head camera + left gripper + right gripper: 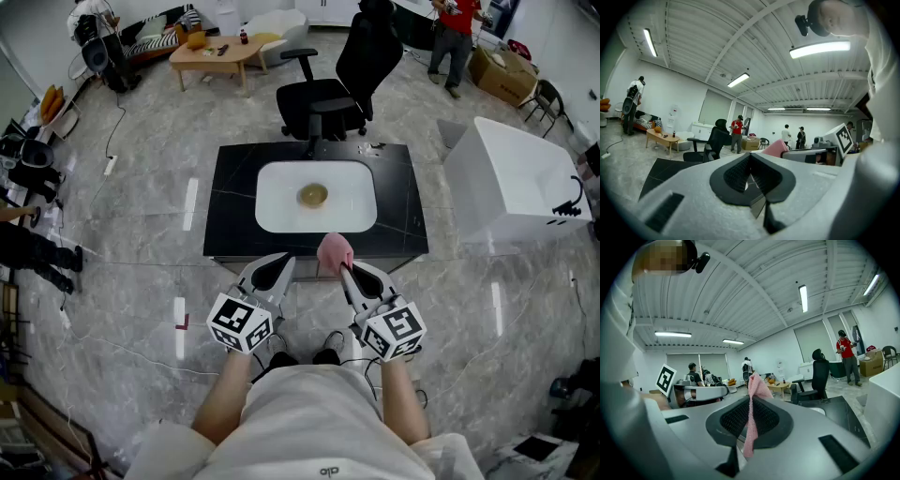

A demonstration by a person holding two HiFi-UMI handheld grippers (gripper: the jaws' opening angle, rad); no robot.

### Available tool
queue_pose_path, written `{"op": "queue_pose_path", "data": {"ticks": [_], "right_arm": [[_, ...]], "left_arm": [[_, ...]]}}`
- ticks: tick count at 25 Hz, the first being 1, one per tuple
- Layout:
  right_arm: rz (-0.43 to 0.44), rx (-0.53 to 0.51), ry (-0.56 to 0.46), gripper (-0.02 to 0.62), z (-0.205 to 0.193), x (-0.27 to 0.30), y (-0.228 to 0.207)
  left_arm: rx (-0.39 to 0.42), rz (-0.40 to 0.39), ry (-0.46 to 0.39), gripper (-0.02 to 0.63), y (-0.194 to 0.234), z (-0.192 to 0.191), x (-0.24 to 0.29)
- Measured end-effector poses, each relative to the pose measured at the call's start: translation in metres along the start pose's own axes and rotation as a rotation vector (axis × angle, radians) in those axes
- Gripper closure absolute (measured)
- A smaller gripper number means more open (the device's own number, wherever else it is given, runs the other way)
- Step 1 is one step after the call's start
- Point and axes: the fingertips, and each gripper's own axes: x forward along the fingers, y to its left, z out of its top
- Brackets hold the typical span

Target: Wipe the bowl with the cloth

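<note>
low in the centre of the head view, the left gripper (279, 268) has its jaws pressed together on nothing. just right of it, the right gripper (346, 273) pinches the pink cloth (335, 251) (a strip hangs down between its pads). farther off, mid-frame, the bowl (312, 195) sits in a white tray (281, 212) on the black desk (230, 187), apart from the cloth.

Nothing legible is showing. The cube (240, 323) on the left gripper (284, 264) and the cube (394, 330) on the right gripper (343, 269) are carrying only black-and-white square patterns. Nearest, a tiny mark (327, 472) on the person's shirt (309, 422) is showing too small to read.
</note>
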Motion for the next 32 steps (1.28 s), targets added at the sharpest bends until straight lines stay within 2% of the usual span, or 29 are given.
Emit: {"op": "queue_pose_path", "data": {"ticks": [22,32], "right_arm": [[0.011,0.001,-0.021,0.580,0.004,-0.007,-0.019],[0.044,-0.003,-0.009,0.580,0.003,-0.019,-0.052]], "left_arm": [[0.000,0.018,0.011,0.594,-0.013,-0.004,0.020],[-0.003,0.075,0.017,0.595,-0.027,-0.006,0.046]]}}
